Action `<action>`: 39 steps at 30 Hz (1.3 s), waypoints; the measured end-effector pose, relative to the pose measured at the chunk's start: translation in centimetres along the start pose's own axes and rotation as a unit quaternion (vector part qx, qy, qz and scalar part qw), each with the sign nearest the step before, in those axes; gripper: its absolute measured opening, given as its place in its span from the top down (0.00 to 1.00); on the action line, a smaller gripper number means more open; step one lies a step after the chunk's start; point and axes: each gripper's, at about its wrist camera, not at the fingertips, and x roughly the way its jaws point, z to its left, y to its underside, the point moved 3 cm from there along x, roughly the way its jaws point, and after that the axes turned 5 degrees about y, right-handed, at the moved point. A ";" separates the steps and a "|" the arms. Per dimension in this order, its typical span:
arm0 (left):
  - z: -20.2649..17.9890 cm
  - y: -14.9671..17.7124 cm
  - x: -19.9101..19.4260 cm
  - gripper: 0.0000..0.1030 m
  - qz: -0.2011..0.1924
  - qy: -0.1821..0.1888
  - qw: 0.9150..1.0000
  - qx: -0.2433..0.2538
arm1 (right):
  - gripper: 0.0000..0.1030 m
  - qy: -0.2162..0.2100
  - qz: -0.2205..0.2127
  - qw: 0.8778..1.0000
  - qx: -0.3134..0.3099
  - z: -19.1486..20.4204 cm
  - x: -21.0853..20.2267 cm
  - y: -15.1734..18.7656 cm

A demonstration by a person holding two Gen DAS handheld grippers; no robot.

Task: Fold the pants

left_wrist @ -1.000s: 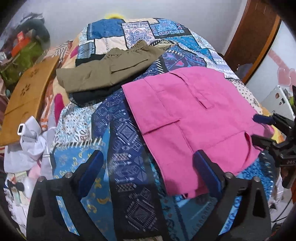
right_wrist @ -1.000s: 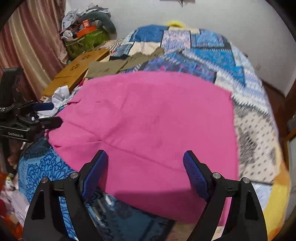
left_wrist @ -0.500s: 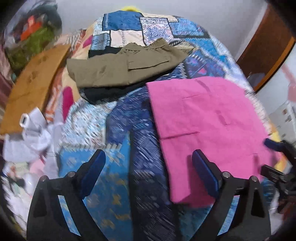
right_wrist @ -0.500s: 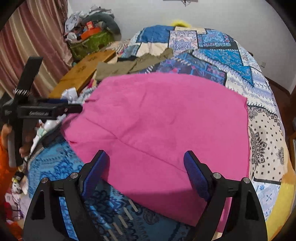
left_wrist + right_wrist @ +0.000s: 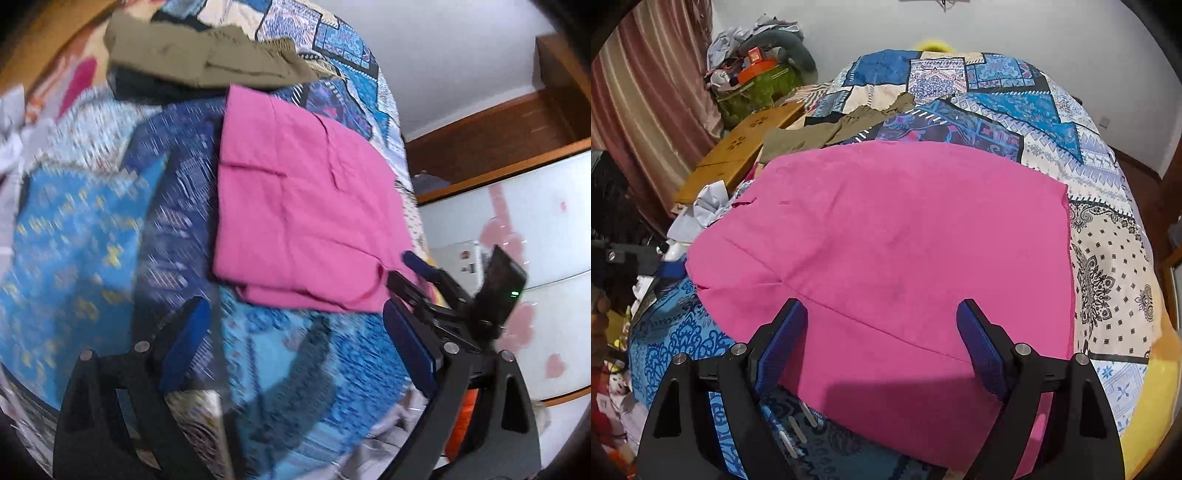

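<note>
The pink pants (image 5: 303,206) lie folded into a flat rectangle on the patterned bedspread (image 5: 88,236); they fill the middle of the right wrist view (image 5: 894,251). My left gripper (image 5: 295,343) is open and empty, above the bedspread just short of the pants' near edge. My right gripper (image 5: 879,347) is open and empty, hovering over the pants' near edge. The right gripper also shows in the left wrist view (image 5: 410,269), at the pants' right corner. The left gripper is barely seen at the left edge of the right wrist view (image 5: 624,254).
Folded olive pants (image 5: 207,62) on a dark garment (image 5: 140,88) lie at the far side of the bed. A wooden lap table (image 5: 746,144), a white cloth (image 5: 709,203) and piled bags (image 5: 757,81) are on the left. A wooden door (image 5: 498,136) and white cabinet (image 5: 546,229) stand right.
The left gripper has swung right and tilted, with motion blur, and its view has turned toward the bed's right edge. The right gripper stayed over the pants. Both stayed open.
</note>
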 end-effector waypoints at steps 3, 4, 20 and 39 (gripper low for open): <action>-0.2 0.4 0.4 0.07 0.005 0.022 1.000 -0.008 | 0.19 -0.001 -0.002 1.000 -0.001 0.2 -0.1 0.2; -0.3 0.3 0.6 0.07 0.007 0.025 1.000 -0.010 | 0.19 -0.003 -0.002 1.000 -0.002 0.1 -0.1 0.2; -2.7 -2.7 3.3 0.69 -0.061 -0.106 0.991 0.051 | 0.22 -0.013 -0.008 1.000 0.008 -0.2 -0.5 0.5; -16.7 -1.8 2.0 0.79 -0.198 -0.241 0.884 0.348 | 0.21 0.001 -0.007 0.992 0.127 -8.7 -3.2 5.5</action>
